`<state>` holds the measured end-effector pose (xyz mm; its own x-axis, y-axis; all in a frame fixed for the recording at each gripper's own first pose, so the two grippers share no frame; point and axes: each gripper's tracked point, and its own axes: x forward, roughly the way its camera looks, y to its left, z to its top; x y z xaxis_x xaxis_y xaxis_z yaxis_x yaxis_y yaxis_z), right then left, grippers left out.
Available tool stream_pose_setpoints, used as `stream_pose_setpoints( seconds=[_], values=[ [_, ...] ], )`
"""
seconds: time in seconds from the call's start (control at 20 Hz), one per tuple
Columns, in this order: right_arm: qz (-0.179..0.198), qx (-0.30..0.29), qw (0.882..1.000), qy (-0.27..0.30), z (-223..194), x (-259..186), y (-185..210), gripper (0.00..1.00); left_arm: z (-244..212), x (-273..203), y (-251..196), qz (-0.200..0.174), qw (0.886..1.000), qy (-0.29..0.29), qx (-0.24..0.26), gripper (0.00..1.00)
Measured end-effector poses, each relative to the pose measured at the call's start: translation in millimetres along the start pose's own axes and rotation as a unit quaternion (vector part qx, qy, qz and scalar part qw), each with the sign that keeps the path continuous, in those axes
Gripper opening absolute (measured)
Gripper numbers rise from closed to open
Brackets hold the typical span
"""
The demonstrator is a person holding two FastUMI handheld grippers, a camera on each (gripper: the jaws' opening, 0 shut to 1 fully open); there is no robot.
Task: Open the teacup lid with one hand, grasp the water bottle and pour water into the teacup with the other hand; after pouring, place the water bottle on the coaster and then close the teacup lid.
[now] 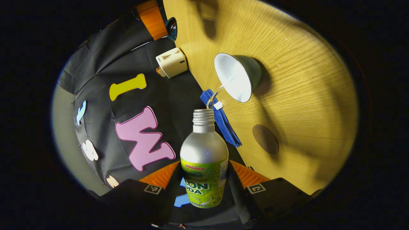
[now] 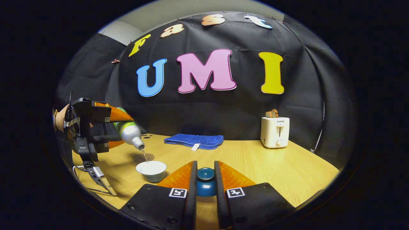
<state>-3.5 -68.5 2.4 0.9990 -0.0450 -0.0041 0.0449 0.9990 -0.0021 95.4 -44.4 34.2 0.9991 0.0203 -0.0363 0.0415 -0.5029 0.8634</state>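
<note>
Two grippers are at work over the wooden table. At the bottom centre of the left gripper view, the left gripper has both orange fingers pressed on the water bottle, which is uncapped and tipped neck-first toward the teacup in the upper middle; a thin stream of water runs from its mouth to the cup's white inside. In the right gripper view the same pour appears at middle left, the bottle angled down just above the cup. The coaster, a dark round disc, lies bare on the table near the cup. At the bottom centre of the right gripper view, the right gripper is clamped on the blue teacup lid, held off the cup. A blue towel and a white toaster sit along the table's far edge.
</note>
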Motion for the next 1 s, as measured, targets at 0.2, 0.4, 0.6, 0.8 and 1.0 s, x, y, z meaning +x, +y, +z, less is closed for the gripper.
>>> stream_pose_setpoints(
  seconds=[0.2,0.4,0.6,0.8,1.0],
  values=[
    [0.0,0.0,1.0,0.0,0,0,0,0.3,-1,1,5,0.006,1.0,-0.003,0.026,0.81],
    [0.0,0.0,1.0,0.0,0,0,0,0.3,-3,2,11,0.013,0.998,-0.008,0.054,0.81],
    [0.0,0.0,1.0,0.0,0,0,0,0.3,-4,3,25,0.031,0.993,-0.01,0.109,0.82],
    [0.0,0.0,1.0,0.0,0,0,0,0.3,-1,4,38,0.044,0.986,-0.018,0.161,0.81],
    [0.0,0.0,1.0,0.0,0,0,0,0.3,0,2,40,0.051,0.983,-0.018,0.174,0.81]
  ],
)
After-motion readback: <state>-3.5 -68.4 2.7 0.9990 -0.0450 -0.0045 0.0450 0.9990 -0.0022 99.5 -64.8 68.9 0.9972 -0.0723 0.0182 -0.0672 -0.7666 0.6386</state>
